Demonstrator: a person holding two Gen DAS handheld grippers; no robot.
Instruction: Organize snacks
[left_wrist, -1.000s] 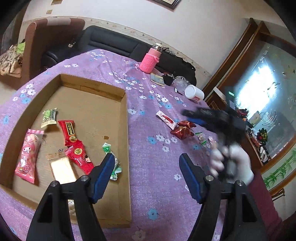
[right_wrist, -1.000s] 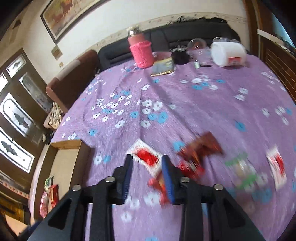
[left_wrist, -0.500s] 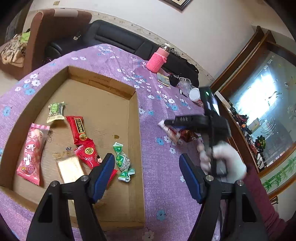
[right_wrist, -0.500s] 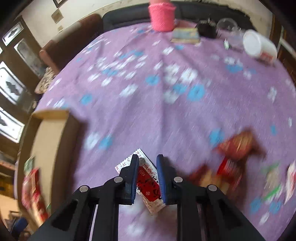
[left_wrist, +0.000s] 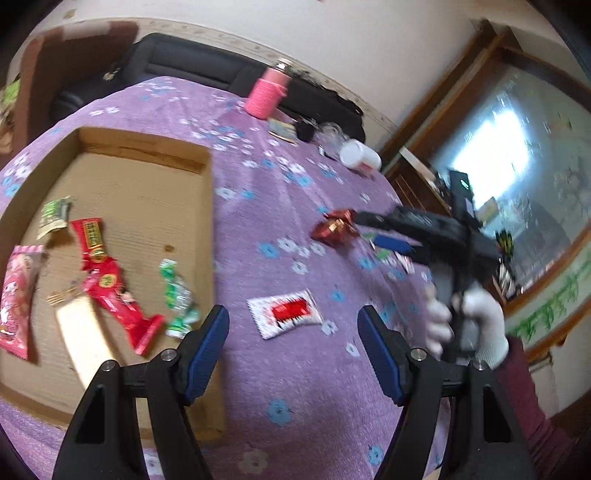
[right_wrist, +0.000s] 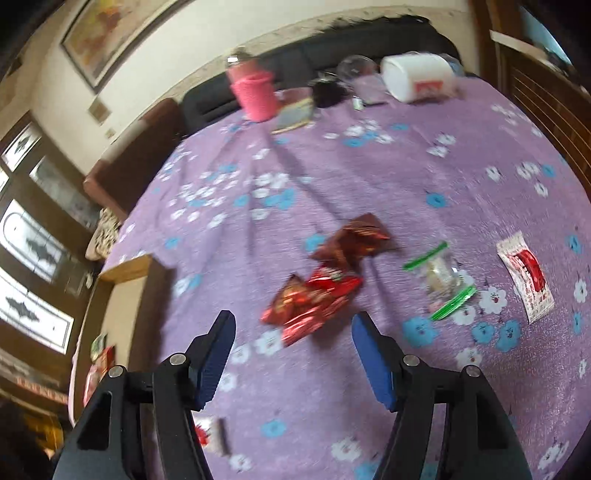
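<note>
Shallow cardboard tray (left_wrist: 207, 236) on the left of the purple flowered counter (left_wrist: 295, 206), holding six snacks: pink cartoon packet (left_wrist: 14, 295) at the left wall, small green-and-white sachet (left_wrist: 55, 216) farther back, two red packets (left_wrist: 107, 280) lying end to end down the middle, pale beige bar (left_wrist: 83, 338) near the front, green-and-white twist candy (left_wrist: 179, 295) close to the right wall. Outside the tray, on the bare cloth just right of that wall, one white sachet with a red label (left_wrist: 286, 314), flat and untouched, framed between the left gripper (left_wrist: 293, 350), jaws standing wide apart with nothing in them. Farther right, right gripper (right_wrist: 293, 354) carried by a white-gloved hand (left_wrist: 465, 325), jaws opening, nothing between the pads, poised above a crumpled red foil packet (right_wrist: 314, 299). Touching that one on its far side, a darker maroon packet (right_wrist: 354, 240); to the right, one clear bag with green strips (right_wrist: 441, 280), then a second white-and-red sachet (right_wrist: 526, 277) well apart near the right edge. Five loose snacks on the cloth in all. At the far edge, a pink knitted bottle sleeve (right_wrist: 255, 94), a small booklet (right_wrist: 293, 116), a black item too blurred to name, a clear glass (right_wrist: 356, 68) and a tipped white cup (right_wrist: 417, 75). Beyond the counter, a black sofa (left_wrist: 184, 55) and a brown armchair (right_wrist: 136, 147).
</note>
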